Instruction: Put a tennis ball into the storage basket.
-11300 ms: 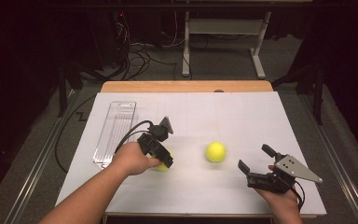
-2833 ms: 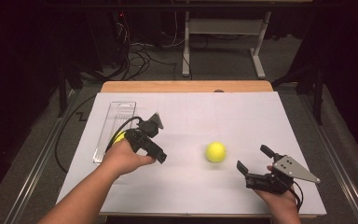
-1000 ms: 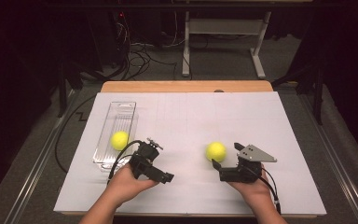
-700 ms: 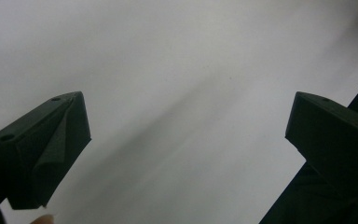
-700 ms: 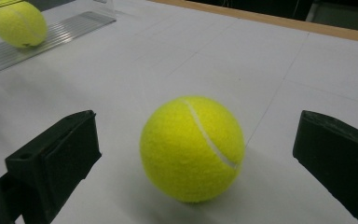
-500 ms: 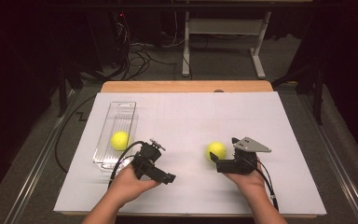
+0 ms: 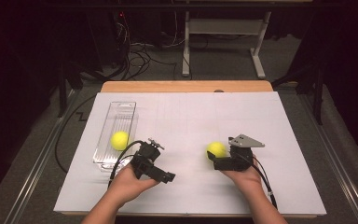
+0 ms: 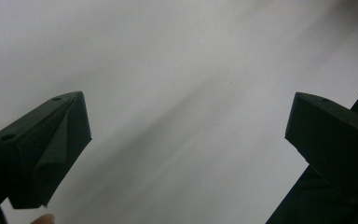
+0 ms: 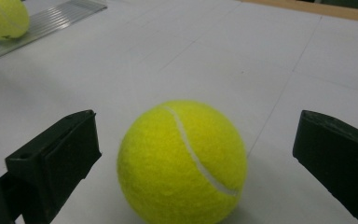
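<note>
Right gripper: it is low over the table, held by the right hand, and it points toward the person's left. In the right gripper view the jaws stand wide apart.
Ball: it lies on the white sheet. In the right gripper view the ball is between the two jaws, a little nearer to the jaw at the left of that view, and touches neither of them. A white seam curves over its front.
Gap at the jaws: bare sheet shows on both sides of the ball, more at the right of the view.
Left gripper: held by the left hand, with the jaws pointing toward the person's right and the near table edge. In the left gripper view the jaws are wide open and hold nothing; between them there is blurred white sheet.
Fingertip: it shows at the bottom edge of the left gripper view, under the jaw at the left.
Second ball: it lies in the clear tray, behind the left gripper and apart from its jaws. From the right gripper it is far beyond the jaw tips, at the upper left of that view.
Tray: it lies lengthwise near the left edge of the sheet; its ribbed floor shows beside the second ball.
Cable: it loops from the left gripper toward the near end of the tray.
</note>
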Action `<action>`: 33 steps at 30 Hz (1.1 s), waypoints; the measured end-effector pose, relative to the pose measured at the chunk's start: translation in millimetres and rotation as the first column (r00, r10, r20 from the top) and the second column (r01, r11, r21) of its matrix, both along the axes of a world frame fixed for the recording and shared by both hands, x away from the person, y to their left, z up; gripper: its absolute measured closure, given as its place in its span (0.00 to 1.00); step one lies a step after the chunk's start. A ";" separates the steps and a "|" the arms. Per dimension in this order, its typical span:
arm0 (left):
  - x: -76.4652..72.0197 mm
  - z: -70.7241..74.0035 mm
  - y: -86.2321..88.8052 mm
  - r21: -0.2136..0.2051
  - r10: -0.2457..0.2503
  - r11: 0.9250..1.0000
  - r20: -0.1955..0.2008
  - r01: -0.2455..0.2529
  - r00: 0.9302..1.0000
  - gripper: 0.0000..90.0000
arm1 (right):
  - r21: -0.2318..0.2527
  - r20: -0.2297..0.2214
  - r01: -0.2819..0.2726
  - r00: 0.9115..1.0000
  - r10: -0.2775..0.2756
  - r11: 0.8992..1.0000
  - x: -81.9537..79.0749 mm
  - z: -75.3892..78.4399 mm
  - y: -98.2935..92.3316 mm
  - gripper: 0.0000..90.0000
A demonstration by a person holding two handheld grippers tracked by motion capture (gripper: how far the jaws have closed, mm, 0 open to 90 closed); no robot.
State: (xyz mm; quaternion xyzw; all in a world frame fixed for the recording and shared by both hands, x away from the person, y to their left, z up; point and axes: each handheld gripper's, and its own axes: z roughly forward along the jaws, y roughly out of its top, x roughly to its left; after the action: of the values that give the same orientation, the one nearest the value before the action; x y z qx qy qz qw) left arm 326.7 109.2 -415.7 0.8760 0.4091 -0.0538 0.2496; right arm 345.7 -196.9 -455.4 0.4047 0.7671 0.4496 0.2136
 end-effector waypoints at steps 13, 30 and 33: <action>-8.2 -1.7 -7.7 0.013 -0.027 1.000 0.010 0.027 1.000 0.01 | -0.009 -0.060 -0.015 0.998 0.015 1.000 1.3 -3.3 1.4 0.10; -7.6 -1.6 -6.5 0.019 -0.028 0.999 0.017 0.028 0.999 0.01 | -0.033 -0.143 -0.014 0.990 0.009 0.999 6.8 -13.2 4.9 0.22; -7.5 -1.2 -5.9 0.015 -0.027 1.000 0.017 0.027 0.999 0.01 | -0.025 -0.156 -0.015 0.988 0.010 1.000 7.5 -14.1 4.8 0.24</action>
State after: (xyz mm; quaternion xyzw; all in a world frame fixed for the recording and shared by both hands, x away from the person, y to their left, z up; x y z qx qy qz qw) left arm 319.2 103.2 -416.9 0.8837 0.3955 -0.0464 0.2459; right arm 353.2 -192.1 -469.5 0.4310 0.7899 0.4076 0.1554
